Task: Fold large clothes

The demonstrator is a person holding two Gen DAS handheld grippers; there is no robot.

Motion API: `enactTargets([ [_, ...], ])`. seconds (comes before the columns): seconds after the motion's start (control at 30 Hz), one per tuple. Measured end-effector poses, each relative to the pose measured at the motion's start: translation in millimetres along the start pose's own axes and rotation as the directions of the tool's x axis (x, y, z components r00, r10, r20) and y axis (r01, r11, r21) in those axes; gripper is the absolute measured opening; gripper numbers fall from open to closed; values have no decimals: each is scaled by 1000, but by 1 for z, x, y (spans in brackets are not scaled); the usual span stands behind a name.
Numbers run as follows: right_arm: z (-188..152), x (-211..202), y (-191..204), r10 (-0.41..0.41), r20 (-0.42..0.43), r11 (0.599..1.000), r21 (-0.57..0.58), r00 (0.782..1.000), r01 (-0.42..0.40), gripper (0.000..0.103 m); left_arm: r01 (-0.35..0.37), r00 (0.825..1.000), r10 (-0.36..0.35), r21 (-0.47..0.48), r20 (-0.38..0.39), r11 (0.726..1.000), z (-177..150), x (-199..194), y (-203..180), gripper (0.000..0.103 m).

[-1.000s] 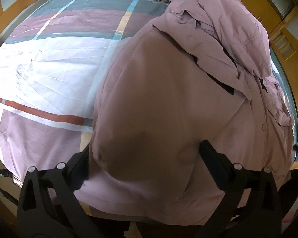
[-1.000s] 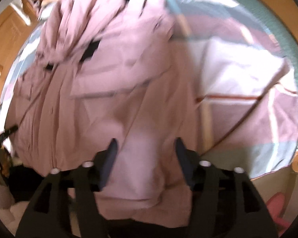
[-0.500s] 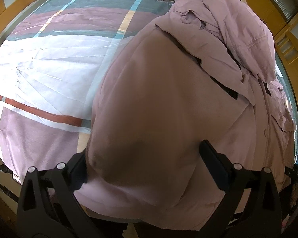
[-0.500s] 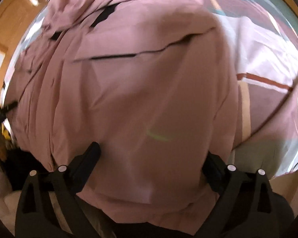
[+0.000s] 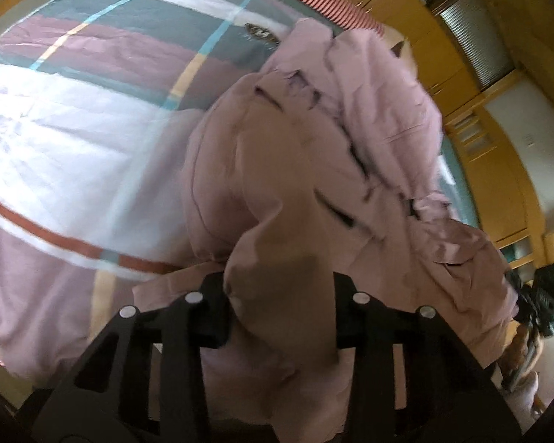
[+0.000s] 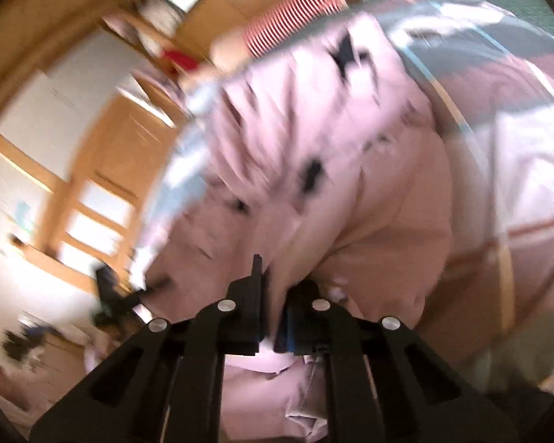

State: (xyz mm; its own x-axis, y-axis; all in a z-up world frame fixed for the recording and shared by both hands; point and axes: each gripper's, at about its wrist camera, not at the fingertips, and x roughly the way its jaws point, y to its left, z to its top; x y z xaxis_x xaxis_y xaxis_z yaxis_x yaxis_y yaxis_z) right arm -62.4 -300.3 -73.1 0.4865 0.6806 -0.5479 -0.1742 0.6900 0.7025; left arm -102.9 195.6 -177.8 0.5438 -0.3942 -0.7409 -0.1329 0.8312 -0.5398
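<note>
Spread across the striped bed cover (image 5: 74,155), a large pink jacket (image 5: 351,155), rumpled, with dark openings showing along its upper folds toward 1 o'clock. Half a second ago draped smooth and broad in front of both cameras; now bunched into a raised ridge from 6 o'clock up the middle of the left wrist view. In that view, left gripper (image 5: 279,295) narrowed from its wide earlier spread and clamped on a thick gathered fold of the jacket, cloth bulging between and over the black fingers (image 5: 210,306). In the right wrist view, heavily blurred, the same jacket (image 6: 314,147) filling the centre and running up toward 12 o'clock; right gripper (image 6: 273,317) also far narrower than before, fingers (image 6: 249,310) nearly together with a thin pinch of pink cloth between them, more cloth hanging below at 6 o'clock. Right gripper also visible small at 3 o'clock in the left wrist view, at the jacket's far edge. On the bed cover at 12 o'clock, a dark oval emblem (image 5: 260,31), lettering too small to read. Beyond it a red-and-white striped cloth (image 5: 325,0), and wooden cabinets (image 5: 498,74) from 1 to 3 o'clock.
</note>
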Motion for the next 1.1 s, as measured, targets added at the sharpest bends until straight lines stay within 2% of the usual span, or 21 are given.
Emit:
enactTargets([
  [0.07, 22, 3, 7, 68, 44, 998, 9, 997, -69, 10, 86, 996, -86, 1, 31, 996, 8, -6, -11, 38],
  [0.17, 60, 13, 15, 130, 114, 991, 12, 985, -132, 10, 260, 965, -258, -34, 52, 965, 29, -14, -18, 37],
  [0.2, 74, 16, 15, 148, 144, 988, 20, 979, -152, 10, 327, 944, -324, -54, 54, 944, 42, -16, -18, 37],
  [0.23, 86, 19, 13, 163, 173, 985, 34, 971, -171, 9, 413, 910, -411, -69, 54, 908, 62, -18, -22, 37],
  [0.3, 114, 23, -4, 175, 236, 977, 76, 956, -197, 9, 511, 859, -508, -56, 69, 857, 103, -18, -33, 37],
  [0.4, 151, 34, -37, 129, 345, 972, 140, 930, -187, 8, 587, 808, -572, -105, 139, 803, 157, 0, -32, 37],
  [0.43, 163, 42, -56, 99, 374, 967, 181, 922, -177, 8, 614, 789, -586, -179, 186, 769, 176, 17, -24, 37],
  [0.5, 181, 64, -101, 40, 387, 939, 302, 921, -168, 8, 640, 768, -600, -278, 225, 716, 200, 50, -9, 38],
  [0.6, 190, 104, -154, -32, 344, 884, 448, 939, -134, 8, 636, 771, -593, -329, 233, 698, 219, 88, 1, 42],
  [0.67, 194, 119, -169, -67, 305, 880, 467, 950, -88, 8, 661, 748, -599, -402, 286, 634, 222, 101, 12, 48],
  [0.7, 197, 123, -175, -78, 292, 878, 473, 953, -74, 8, 664, 745, -590, -424, 311, 616, 224, 98, 23, 51],
  [0.73, 199, 123, -178, -83, 286, 875, 479, 955, -67, 8, 657, 753, -562, -426, 342, 622, 227, 92, 29, 53],
  [0.8, 207, 122, -180, -96, 267, 874, 484, 959, -47, 8, 623, 780, -500, -393, 375, 677, 228, 76, 28, 57],
  [0.83, 210, 121, -182, -93, 263, 870, 490, 960, -50, 8, 596, 798, -487, -350, 355, 722, 227, 65, 17, 57],
  [0.9, 212, 117, -188, -81, 268, 858, 509, 960, -70, 8, 577, 808, -508, -225, 299, 785, 223, 50, -13, 57],
  [0.93, 208, 115, -187, -75, 271, 852, 517, 960, -79, 8, 561, 813, -526, -97, 251, 822, 214, 39, -41, 57],
  [0.97, 208, 115, -189, -67, 268, 849, 522, 961, -86, 8, 544, 822, -538, 21, 189, 839, 205, 34, -67, 61],
  [1.0, 208, 112, -188, -49, 268, 846, 524, 962, -103, 14, 538, 827, -548, 107, 127, 836, 195, 33, -86, 67],
  [1.03, 207, 105, -188, -46, 283, 840, 529, 958, -116, 25, 533, 833, -552, 225, 25, 815, 177, 37, -115, 69],
  [1.07, 206, 94, -184, -62, 316, 838, 531, 947, -122, 37, 514, 847, -531, 311, -33, 800, 162, 39, -137, 70],
  [1.1, 204, 77, -176, -97, 372, 846, 519, 923, -121, 74, 492, 859, -508, 364, -60, 790, 151, 42, -151, 70],
])
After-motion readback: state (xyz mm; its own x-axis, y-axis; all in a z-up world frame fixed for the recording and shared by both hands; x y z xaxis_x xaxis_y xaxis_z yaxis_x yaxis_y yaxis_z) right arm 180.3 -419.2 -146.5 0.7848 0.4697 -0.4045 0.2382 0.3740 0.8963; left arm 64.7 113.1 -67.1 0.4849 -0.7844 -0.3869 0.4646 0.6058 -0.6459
